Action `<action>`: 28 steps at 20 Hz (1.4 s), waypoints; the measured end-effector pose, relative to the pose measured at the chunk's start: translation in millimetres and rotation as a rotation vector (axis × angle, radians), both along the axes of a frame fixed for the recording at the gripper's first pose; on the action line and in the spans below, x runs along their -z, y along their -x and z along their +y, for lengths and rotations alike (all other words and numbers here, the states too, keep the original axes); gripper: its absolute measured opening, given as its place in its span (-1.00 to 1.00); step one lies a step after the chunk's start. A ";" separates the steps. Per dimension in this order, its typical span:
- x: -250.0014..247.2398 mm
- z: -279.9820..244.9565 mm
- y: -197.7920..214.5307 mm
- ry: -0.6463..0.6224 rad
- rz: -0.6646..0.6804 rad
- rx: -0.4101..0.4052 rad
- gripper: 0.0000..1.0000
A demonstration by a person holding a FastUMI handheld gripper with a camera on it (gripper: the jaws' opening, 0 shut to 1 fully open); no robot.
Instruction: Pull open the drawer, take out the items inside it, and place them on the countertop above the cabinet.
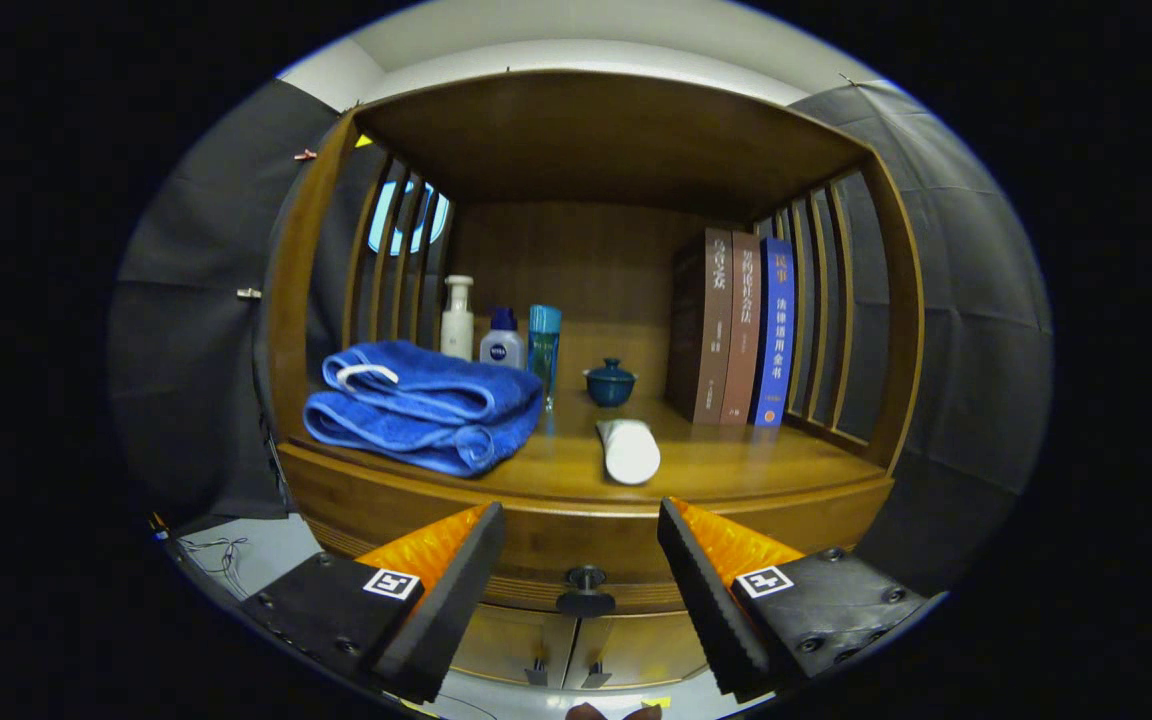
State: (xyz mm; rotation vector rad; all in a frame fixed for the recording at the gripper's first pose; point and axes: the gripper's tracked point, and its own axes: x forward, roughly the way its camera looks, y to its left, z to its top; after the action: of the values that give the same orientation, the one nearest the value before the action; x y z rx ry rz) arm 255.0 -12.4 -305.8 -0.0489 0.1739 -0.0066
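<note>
We see the tongs [581,560] spread wide, their two fingers [456,590] apart and gripping nothing. Between them, just ahead, sits the one dark round knob [585,590] of the drawer [576,560], which lies shut in the front of the wooden cabinet [296,300]. We cannot see anything inside the drawer. Below it we count two cupboard doors [576,650], meeting at the middle, each with a small handle.

Above the drawer runs the bench [736,465], the cabinet's countertop, roofed by a wooden top and walled by slatted sides. On it we count one white tube [629,450] lying on its side near the front edge, its end toward us. To the left lies one blue towel [426,405], folded and thick. Behind the towel stand three containers in a row: one white pump bottle [457,318], one small white bottle with a blue cap [503,340], and one tall teal bottle [543,345]. One small dark teal lidded cup [611,383] sits near the back, middle. To the right three books [731,330] stand upright, touching: two brown, one blue, the blue nearest the slats.
</note>
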 end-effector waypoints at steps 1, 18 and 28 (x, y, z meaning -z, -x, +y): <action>-8.2 -2.4 4.2 0.005 0.000 -0.001 0.98; -159.6 5.6 96.5 0.013 -0.107 -0.070 0.97; -200.3 22.1 133.7 -0.042 -0.051 -0.064 0.97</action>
State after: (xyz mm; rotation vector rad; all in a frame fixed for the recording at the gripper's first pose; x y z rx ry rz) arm 121.3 9.7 -105.6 -0.0125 0.1212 0.0600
